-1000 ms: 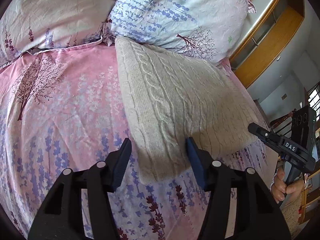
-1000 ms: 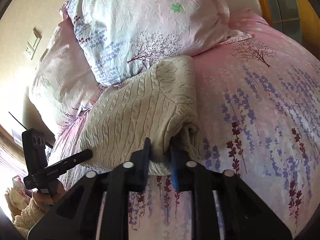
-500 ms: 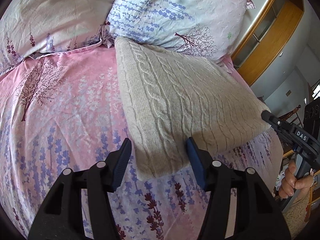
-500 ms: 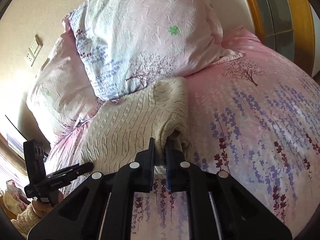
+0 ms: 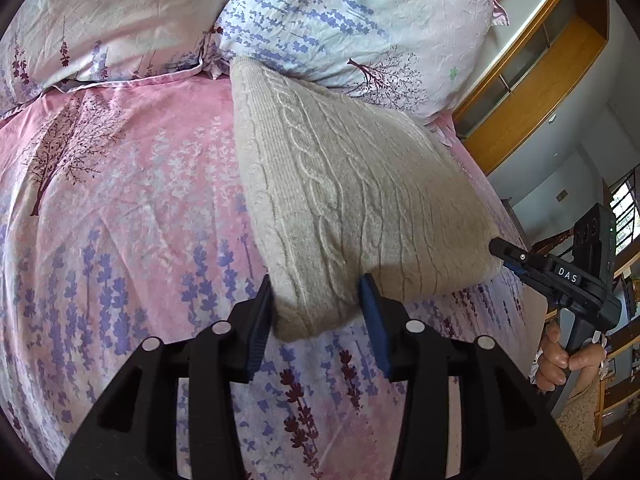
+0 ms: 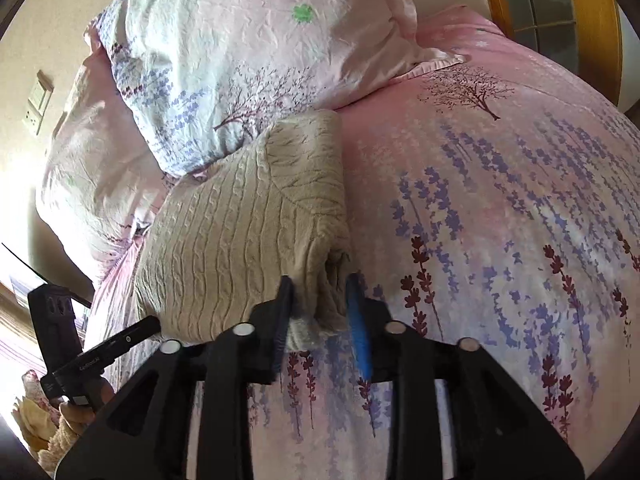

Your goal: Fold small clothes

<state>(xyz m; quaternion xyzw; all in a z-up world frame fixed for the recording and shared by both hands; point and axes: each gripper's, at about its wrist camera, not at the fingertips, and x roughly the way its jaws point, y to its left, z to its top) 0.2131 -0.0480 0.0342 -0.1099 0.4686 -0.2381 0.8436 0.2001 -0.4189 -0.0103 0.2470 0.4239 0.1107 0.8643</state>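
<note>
Looking through the left wrist view first: my left gripper (image 5: 318,312) sits at the near corner of the folded cream cable-knit sweater (image 5: 352,184), fingers set wide with the corner lying between the pads; I cannot tell whether they touch the knit. The sweater lies on the pink floral bedspread (image 5: 120,208), its far edge against the pale floral pillow (image 5: 360,12). At the right, my right gripper (image 5: 505,254) meets the sweater's right corner, with my right hand (image 5: 560,360) on its handle.

Right wrist view: fingers stand fairly narrow around the bunched near corner of the sweater (image 6: 240,232), the left pad pressing the knit, a slight gap at the blue right pad. The left gripper (image 6: 148,326) reaches the sweater's left corner. A wall switch plate (image 6: 38,102) shows far left.
</note>
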